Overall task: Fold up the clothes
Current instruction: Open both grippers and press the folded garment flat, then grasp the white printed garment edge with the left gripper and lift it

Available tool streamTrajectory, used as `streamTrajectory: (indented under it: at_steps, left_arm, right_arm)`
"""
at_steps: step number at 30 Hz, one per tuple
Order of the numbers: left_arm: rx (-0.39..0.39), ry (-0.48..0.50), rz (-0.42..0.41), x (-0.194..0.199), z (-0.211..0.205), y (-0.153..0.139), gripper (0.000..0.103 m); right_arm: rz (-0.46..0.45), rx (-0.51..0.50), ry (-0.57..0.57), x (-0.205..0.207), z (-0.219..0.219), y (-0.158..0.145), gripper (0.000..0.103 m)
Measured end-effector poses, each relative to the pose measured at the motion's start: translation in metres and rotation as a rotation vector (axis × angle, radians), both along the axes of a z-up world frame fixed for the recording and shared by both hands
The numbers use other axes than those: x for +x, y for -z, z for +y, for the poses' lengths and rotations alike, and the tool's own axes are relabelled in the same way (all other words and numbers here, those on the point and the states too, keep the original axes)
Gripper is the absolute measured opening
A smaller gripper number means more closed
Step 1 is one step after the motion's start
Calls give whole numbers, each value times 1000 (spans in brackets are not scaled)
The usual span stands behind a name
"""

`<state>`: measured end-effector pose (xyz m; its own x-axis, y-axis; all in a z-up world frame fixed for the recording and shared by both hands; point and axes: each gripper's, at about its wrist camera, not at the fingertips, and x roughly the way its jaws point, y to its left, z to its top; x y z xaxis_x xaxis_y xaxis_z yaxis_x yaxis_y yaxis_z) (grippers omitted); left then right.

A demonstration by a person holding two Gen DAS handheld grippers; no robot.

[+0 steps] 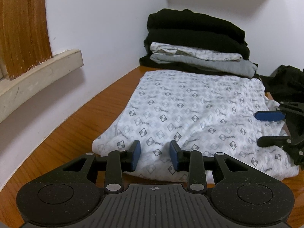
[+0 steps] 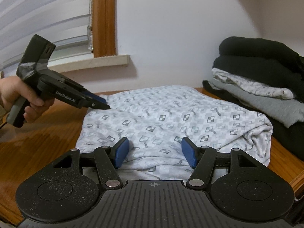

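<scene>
A white garment with a grey check print (image 1: 190, 114) (image 2: 171, 117) lies folded flat on the wooden table (image 1: 76, 123) (image 2: 47, 142). My left gripper (image 1: 154, 152) stands open over the garment's near edge, blue pads apart with only flat cloth below them. In the right wrist view a hand (image 2: 17, 93) holds that left gripper (image 2: 103, 102) at the garment's far left corner. My right gripper (image 2: 154, 150) is open too, low over the garment's near side with nothing pinched. From the left wrist view the right gripper (image 1: 269, 128) shows at the garment's right edge.
A stack of folded clothes, black, white print and grey (image 1: 195, 43) (image 2: 262, 79), sits in the corner behind the garment. A loose black garment (image 1: 285, 81) lies to its right. A window sill (image 1: 38, 70) (image 2: 91, 60) and white walls close the table's far sides.
</scene>
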<state>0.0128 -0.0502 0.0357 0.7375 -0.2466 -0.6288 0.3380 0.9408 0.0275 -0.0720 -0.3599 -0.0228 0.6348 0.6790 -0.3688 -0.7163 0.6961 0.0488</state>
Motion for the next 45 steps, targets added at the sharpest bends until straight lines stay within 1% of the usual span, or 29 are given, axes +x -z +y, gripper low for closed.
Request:
streamTrajectory:
  at_steps: [8, 12, 13, 16, 20, 23, 24, 26, 28, 29, 30, 31, 32, 34, 36, 38, 40, 43, 45]
  left_arm:
    - [2, 2, 1, 0, 0, 0, 37]
    - [6, 3, 0, 0, 0, -1, 37]
    - [7, 3, 0, 0, -1, -1, 37]
    - [6, 4, 1, -1, 0, -1, 37]
    - [8, 4, 2, -1, 0, -1, 37]
    - [10, 5, 9, -1, 0, -3, 37]
    - [11, 6, 12, 0, -1, -3, 37]
    - [14, 9, 22, 0, -1, -5, 37]
    - [14, 19, 42, 0, -1, -7, 37]
    - [14, 25, 53, 0, -1, -9, 37]
    - [5, 33, 62, 0, -1, -11, 38]
    - [-7, 42, 70, -1, 0, -14, 40]
    - [-19, 52, 77, -1, 1, -16, 46]
    - [-32, 60, 79, -3, 1, -21, 52]
    - [-27, 50, 56, -5, -1, -26, 51]
    - [-39, 45, 27, -7, -3, -30, 51]
    - [-62, 60, -28, -11, -7, -35, 52]
    - [-75, 105, -77, -5, -23, -38, 51]
    - [-50, 129, -87, 10, -42, -37, 48]
  right_arm:
    - [-4, -11, 18, -3, 3, -2, 62]
    - [-3, -47, 53, -8, 11, -13, 62]
    - [-10, -41, 59, -12, 12, -16, 62]
    - [-7, 1, 13, -25, 17, -27, 62]
    - [0, -3, -73, -41, 36, -32, 63]
    - [-1, -39, -124, -52, 47, -29, 63]
    - [-6, -55, -131, -54, 49, -27, 65]
    - [-24, -90, -126, -56, 51, -23, 65]
    - [-26, -104, -118, -56, 46, -21, 64]
    - [-22, -102, -119, -55, 41, -21, 58]
    - [-17, -102, -118, -53, 35, -21, 47]
    - [-10, -101, -122, -52, 29, -22, 44]
    - [0, -101, -130, -50, 22, -23, 42]
    - [12, -109, -144, -47, 9, -24, 40]
    - [11, -141, -157, -46, -4, -26, 40]
    - [24, -152, -164, -44, -23, -28, 40]
    - [40, -146, -153, -40, -43, -29, 39]
    - [44, -120, -105, -34, -64, -28, 40]
    - [45, -97, -91, -34, -69, -26, 40]
